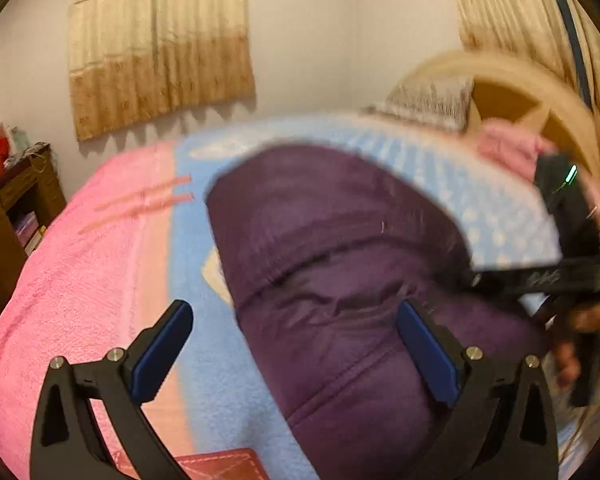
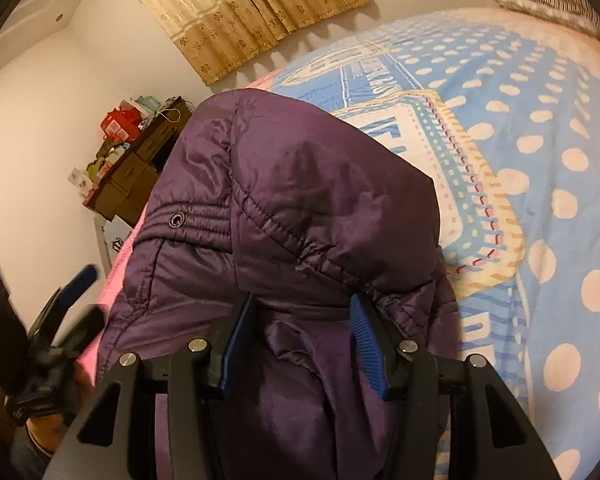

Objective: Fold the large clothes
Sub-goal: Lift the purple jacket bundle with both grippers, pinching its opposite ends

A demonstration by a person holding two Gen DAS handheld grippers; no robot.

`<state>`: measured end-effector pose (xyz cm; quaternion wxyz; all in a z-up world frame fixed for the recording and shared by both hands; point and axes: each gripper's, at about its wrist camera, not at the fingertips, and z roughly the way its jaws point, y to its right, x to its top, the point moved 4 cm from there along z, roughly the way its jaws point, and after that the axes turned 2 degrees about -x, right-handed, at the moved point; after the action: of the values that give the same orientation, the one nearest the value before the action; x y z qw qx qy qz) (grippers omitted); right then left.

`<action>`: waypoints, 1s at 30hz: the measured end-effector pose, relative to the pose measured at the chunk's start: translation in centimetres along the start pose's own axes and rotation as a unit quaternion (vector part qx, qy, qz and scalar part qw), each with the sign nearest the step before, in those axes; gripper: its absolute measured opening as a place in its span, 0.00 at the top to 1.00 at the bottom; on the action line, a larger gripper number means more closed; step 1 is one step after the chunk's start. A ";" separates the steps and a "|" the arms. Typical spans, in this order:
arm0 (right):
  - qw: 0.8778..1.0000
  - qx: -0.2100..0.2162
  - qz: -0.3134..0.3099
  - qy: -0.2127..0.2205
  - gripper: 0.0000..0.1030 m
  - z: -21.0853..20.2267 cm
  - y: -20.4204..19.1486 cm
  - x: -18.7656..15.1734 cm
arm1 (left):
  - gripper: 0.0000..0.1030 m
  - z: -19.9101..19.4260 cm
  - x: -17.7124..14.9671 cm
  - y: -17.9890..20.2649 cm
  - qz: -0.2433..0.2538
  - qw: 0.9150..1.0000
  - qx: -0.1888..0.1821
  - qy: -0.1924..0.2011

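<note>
Partly blurred: purple jacket (image 1: 340,264)

The jacket (image 2: 300,200) is a deep purple, kinda shiny, with dark stitching along the gathered seams and one small dark snap. Blanket (image 2: 540,140) under it is light blue with pale peach polka dots plus a white panel edged in yellow and red stitches, and next to it there's a hot pink towel (image 1: 68,272). Both tongs (image 1: 296,340) are black with blue pads (image 2: 366,344), curtains (image 1: 160,40) are beige and tan with a little floral print, the walls are plain white and the cabinet (image 1: 8,216) is dark brown.
</note>
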<state>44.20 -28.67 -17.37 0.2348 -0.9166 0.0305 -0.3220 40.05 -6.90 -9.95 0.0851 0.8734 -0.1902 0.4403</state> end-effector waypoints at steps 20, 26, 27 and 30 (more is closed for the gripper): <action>0.998 0.043 0.005 0.042 0.38 -1.5 0.8 0.4 | 0.00 2.3 -2.5 -1.0 -0.100 0.993 -0.056 -0.039; 0.997 0.039 0.038 0.060 0.01 -4.4 3.1 1.5 | 0.00 2.8 -2.6 -1.3 -0.108 0.991 -0.070 -0.046; 0.997 0.034 0.043 0.050 0.01 -4.0 3.6 1.4 | 0.00 2.8 -2.7 -1.5 -0.114 0.989 -0.074 -0.048; 0.999 0.015 0.037 0.000 0.01 -1.6 4.6 0.5 | 0.00 2.9 -2.9 -1.7 -0.127 0.987 -0.082 -0.047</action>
<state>44.09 -33.54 -18.11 0.2600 -0.9112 0.0595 -0.3138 41.28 -5.55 -14.01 0.2021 0.9003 -0.1172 0.3672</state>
